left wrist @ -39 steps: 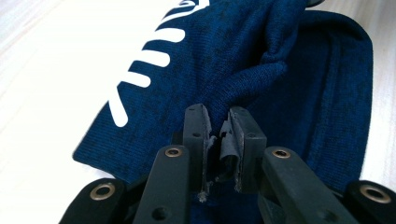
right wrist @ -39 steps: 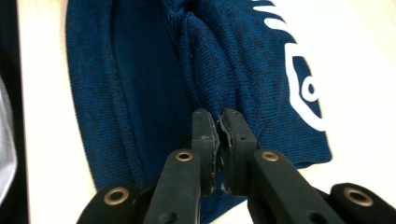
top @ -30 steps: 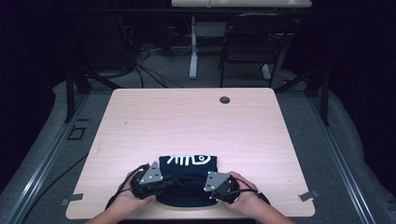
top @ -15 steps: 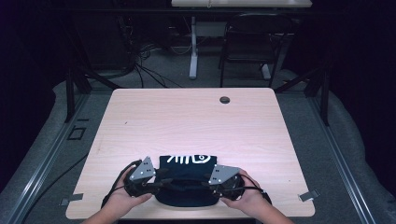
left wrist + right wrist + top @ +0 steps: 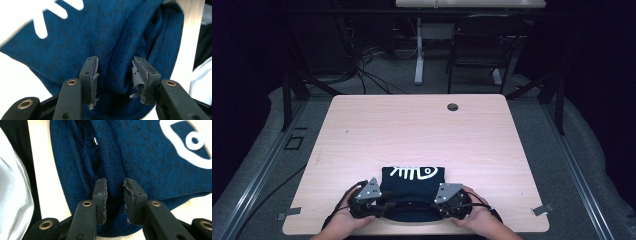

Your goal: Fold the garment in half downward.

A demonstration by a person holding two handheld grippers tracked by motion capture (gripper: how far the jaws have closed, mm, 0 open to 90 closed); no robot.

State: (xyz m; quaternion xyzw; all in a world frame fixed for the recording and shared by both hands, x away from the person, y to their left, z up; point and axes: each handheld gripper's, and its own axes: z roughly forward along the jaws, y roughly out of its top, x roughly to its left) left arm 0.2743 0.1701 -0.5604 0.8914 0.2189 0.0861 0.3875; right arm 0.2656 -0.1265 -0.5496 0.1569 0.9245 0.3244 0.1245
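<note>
1. High view: folded dark-blue sweater [image 5: 413, 190] with a white fish-skeleton print [image 5: 413, 173], lying at the near edge of the counter [image 5: 422, 130], centred before the person.
2. Left gripper [image 5: 371, 200]: at the sweater's near-left corner. Left gripper view shows its fingers [image 5: 90, 75] standing well apart, a ridge of blue knit rising between them but no pad pressing on it. Jaws have just been opening; a second ago this gripper sat further in over the cloth.
3. Right gripper [image 5: 447, 201]: at the near-right corner. Right gripper view shows the fingers [image 5: 101, 192] part open, a fold of knit [image 5: 115, 170] running up the gap, not visibly clamped. Jaws opened within the last second, then drew in slightly.
4. Change noted: both grippers have shifted outward to the corners and let go; the sweater's near edge has settled flat.
5. Judgement: a fold looks just completed and released. Next grip probably on the side edges, for another fold or smoothing.
6. Other: round grommet [image 5: 453, 107] at the counter's far side.
</note>
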